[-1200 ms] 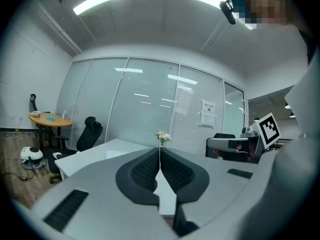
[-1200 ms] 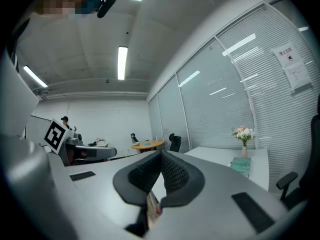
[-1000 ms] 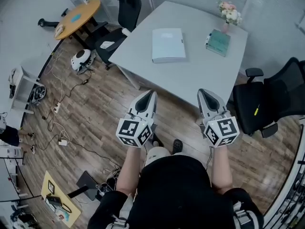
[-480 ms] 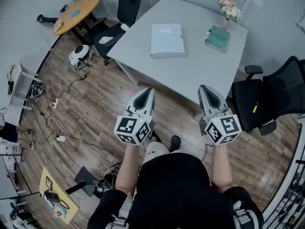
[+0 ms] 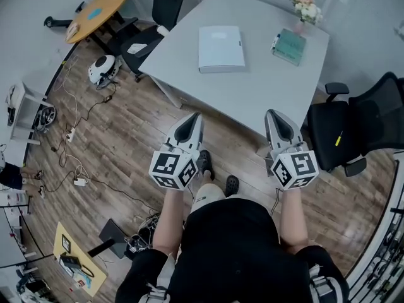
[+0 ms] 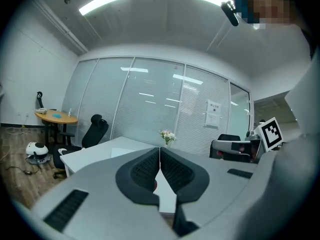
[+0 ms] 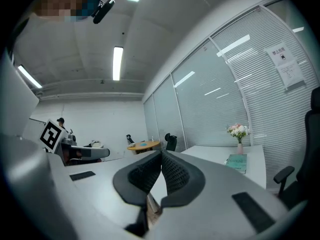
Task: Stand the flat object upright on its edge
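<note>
Fingers on the left gripper (image 5: 192, 116) and the right gripper (image 5: 273, 113) are pressed together with nothing between them, near the edge of the big grey table (image 5: 252, 100). Well away from both, the white folder (image 5: 221, 48) lies flat on the table. A smaller green book (image 5: 289, 47) lies by the little flowers (image 5: 305, 6).

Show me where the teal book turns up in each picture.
Head view: the teal book lies upper right, near the white table's far corner.
Left gripper view: not in it.
Right gripper view: the book lies right of centre, just under the flowers.
Shared landmark: the flowers, top right in the head view, centre in the left gripper view.
</note>
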A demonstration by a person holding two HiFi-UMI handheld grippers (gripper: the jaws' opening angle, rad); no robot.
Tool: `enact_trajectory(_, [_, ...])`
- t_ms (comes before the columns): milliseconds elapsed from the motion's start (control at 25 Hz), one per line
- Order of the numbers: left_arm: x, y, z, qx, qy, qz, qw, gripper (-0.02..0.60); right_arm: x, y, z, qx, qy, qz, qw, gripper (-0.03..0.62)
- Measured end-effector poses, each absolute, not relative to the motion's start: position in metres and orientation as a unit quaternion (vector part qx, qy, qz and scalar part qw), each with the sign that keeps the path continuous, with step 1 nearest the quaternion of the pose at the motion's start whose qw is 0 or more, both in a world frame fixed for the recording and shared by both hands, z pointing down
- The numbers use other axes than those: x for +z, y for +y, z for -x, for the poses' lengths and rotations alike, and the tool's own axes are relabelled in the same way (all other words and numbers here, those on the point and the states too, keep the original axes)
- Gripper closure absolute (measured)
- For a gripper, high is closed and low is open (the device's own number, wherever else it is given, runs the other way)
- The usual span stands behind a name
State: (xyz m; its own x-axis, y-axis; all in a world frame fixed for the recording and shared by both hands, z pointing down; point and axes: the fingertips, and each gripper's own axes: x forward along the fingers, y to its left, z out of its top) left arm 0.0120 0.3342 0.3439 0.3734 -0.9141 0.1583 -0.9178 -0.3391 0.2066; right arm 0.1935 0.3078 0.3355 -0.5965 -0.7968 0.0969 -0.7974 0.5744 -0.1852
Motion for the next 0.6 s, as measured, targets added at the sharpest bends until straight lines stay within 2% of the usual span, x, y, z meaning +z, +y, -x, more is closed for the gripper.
enact_trajectory(600, [0.343, 0.212, 0.04, 0.0, -0.514, -0.845, 0.148, 0.558, 0.318, 0.202, -0.14, 0.109, -0.863, -0.492, 0.009, 0.577])
